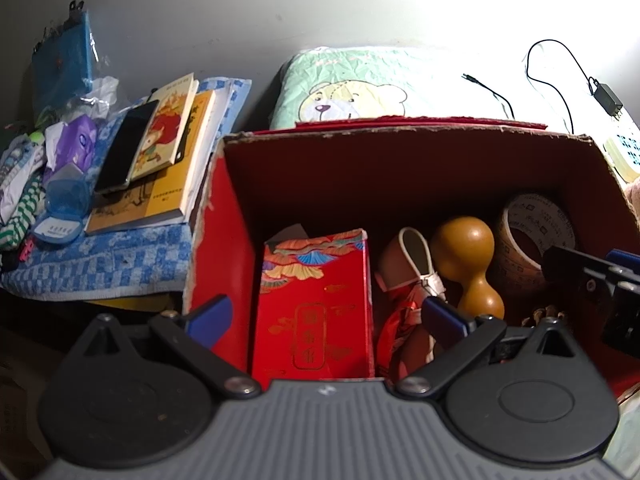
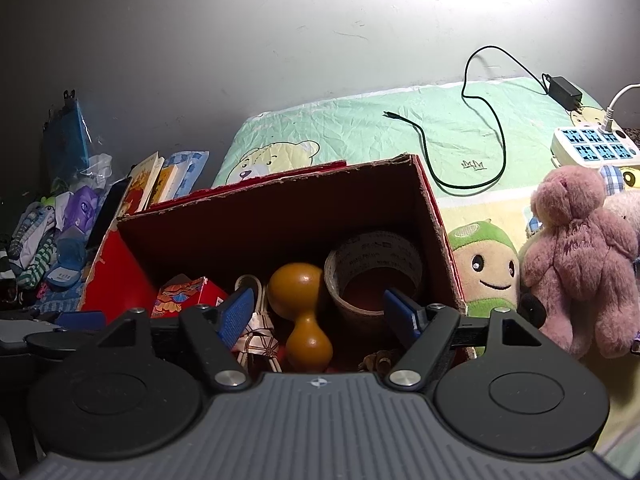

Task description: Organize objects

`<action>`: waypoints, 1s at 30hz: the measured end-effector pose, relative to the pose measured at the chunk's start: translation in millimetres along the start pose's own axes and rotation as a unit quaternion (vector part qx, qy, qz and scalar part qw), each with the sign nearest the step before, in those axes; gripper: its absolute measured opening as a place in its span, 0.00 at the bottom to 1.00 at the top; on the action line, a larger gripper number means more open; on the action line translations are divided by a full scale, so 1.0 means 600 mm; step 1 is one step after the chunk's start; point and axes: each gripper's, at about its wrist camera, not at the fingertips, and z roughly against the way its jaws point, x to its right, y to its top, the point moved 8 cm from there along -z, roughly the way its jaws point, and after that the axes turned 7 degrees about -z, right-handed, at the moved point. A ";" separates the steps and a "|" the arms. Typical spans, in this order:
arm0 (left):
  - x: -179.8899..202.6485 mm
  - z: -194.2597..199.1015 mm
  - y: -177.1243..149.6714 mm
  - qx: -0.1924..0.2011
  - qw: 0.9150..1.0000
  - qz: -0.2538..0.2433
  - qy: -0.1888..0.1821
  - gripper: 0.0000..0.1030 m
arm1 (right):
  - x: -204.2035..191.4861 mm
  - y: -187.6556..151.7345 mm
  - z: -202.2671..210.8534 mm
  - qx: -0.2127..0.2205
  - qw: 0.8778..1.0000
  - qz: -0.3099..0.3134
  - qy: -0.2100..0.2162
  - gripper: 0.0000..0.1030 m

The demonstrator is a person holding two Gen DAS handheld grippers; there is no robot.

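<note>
Both tools, left and right, gape empty over the box already holding gourd and tape; books remain outside

Glossy smooth gourd, rough-edged cardboard box, fuzzy plush bear

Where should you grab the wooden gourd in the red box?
Grip the wooden gourd at its narrow waist, coming from above. The box is open-topped, and the tape roll beside it crowds its round bulbs, which look slippery.
</note>
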 end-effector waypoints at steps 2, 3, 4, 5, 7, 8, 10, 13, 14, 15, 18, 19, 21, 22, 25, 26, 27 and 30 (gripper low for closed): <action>0.000 0.001 0.000 0.003 1.000 -0.001 0.001 0.98 | 0.000 0.000 0.000 0.001 1.000 0.002 0.000 0.72; 0.000 0.001 0.000 0.005 1.000 -0.001 0.002 0.98 | 0.000 -0.001 0.000 0.001 1.000 0.002 -0.001 0.72; 0.000 0.002 0.001 0.008 1.000 -0.002 0.003 0.98 | 0.000 -0.001 0.000 0.001 1.000 0.003 -0.002 0.72; 0.000 0.003 0.001 0.009 1.000 -0.002 0.003 0.98 | 0.000 -0.002 -0.001 0.000 1.000 0.004 -0.002 0.72; 0.000 0.003 0.001 0.010 1.000 -0.001 0.002 0.98 | 0.001 -0.003 0.000 0.001 1.000 0.005 -0.002 0.72; 0.000 0.003 0.001 0.010 1.000 0.000 0.002 0.98 | 0.001 -0.003 0.000 0.001 1.000 0.006 -0.002 0.72; 0.000 0.003 -0.001 0.011 1.000 -0.002 0.005 0.98 | 0.001 -0.003 0.001 0.002 1.000 0.007 -0.002 0.72; 0.001 0.005 -0.001 0.012 1.000 -0.004 0.008 0.98 | 0.001 -0.004 0.002 0.002 1.000 0.007 -0.002 0.72; 0.001 0.005 -0.001 0.012 1.000 -0.004 0.007 0.98 | 0.000 -0.004 0.003 0.002 1.000 0.007 -0.001 0.72; 0.001 0.004 -0.002 0.011 1.000 -0.003 0.007 0.98 | 0.000 -0.004 0.003 0.001 1.000 0.007 -0.001 0.72; 0.002 0.004 -0.004 0.010 1.000 -0.004 0.009 0.98 | 0.000 -0.005 0.002 0.000 1.000 0.008 0.000 0.72; 0.002 0.004 -0.004 0.009 1.000 -0.004 0.009 0.98 | 0.000 -0.005 0.002 -0.001 1.000 0.008 0.000 0.72; 0.002 0.004 -0.005 0.009 1.000 -0.005 0.009 0.98 | 0.001 -0.006 0.002 -0.001 1.000 0.007 0.001 0.72; 0.002 0.004 -0.006 0.009 1.000 -0.005 0.010 0.98 | 0.001 -0.005 0.001 -0.001 1.000 0.007 0.001 0.72; 0.002 0.004 -0.007 0.009 1.000 -0.005 0.011 0.98 | 0.001 -0.005 0.001 -0.001 1.000 0.007 0.001 0.72; 0.002 0.004 -0.007 0.009 1.000 -0.005 0.011 0.98 | 0.001 -0.005 0.001 -0.002 1.000 0.007 0.001 0.72; 0.002 0.004 -0.007 0.009 1.000 -0.005 0.011 0.98 | 0.001 -0.005 0.001 -0.002 1.000 0.007 0.001 0.72; 0.001 0.004 -0.008 0.009 1.000 -0.004 0.012 0.98 | 0.001 -0.007 0.001 -0.003 1.000 0.008 0.001 0.72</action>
